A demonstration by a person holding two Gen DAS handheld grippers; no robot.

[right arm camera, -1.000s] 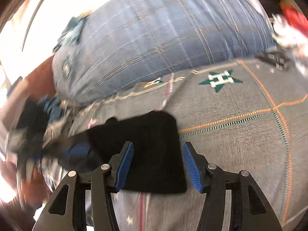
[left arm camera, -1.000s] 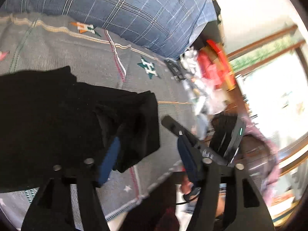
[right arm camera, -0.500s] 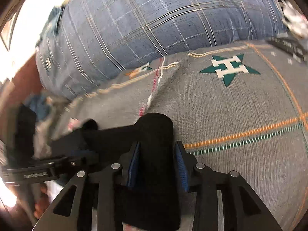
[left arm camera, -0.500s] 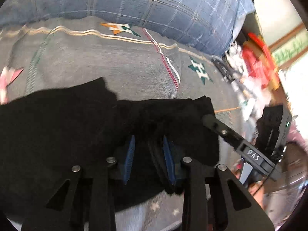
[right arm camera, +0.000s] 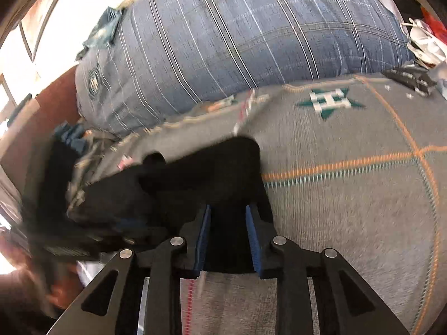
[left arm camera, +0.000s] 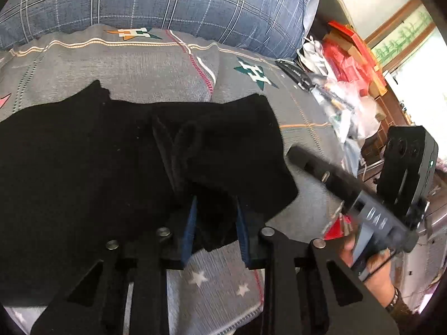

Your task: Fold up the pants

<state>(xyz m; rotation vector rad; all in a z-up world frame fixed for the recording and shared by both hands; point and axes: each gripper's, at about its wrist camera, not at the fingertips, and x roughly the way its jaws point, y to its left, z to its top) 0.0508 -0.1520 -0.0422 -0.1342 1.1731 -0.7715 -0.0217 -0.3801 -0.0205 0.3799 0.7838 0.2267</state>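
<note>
Black pants (left arm camera: 83, 162) lie spread on a grey patterned bedspread (left arm camera: 156, 64). In the left wrist view my left gripper (left arm camera: 215, 212) is shut on the near edge of the pants, with bunched cloth between its blue pads. In the right wrist view my right gripper (right arm camera: 227, 223) is shut on the pants (right arm camera: 212, 173) at their near right end. The right gripper's body also shows in the left wrist view (left arm camera: 360, 195), right of the pants.
A big blue plaid pillow (left arm camera: 167, 2) lies along the back of the bed; it also shows in the right wrist view (right arm camera: 245, 36). Red boxes and plastic bags (left arm camera: 343, 69) are piled at the right. Bare grey bedspread (right arm camera: 349, 189) lies right of the pants.
Both grippers went from open around the pants' edge to shut on the cloth. The gripped end has been lifted and pulled a little toward me.
</note>
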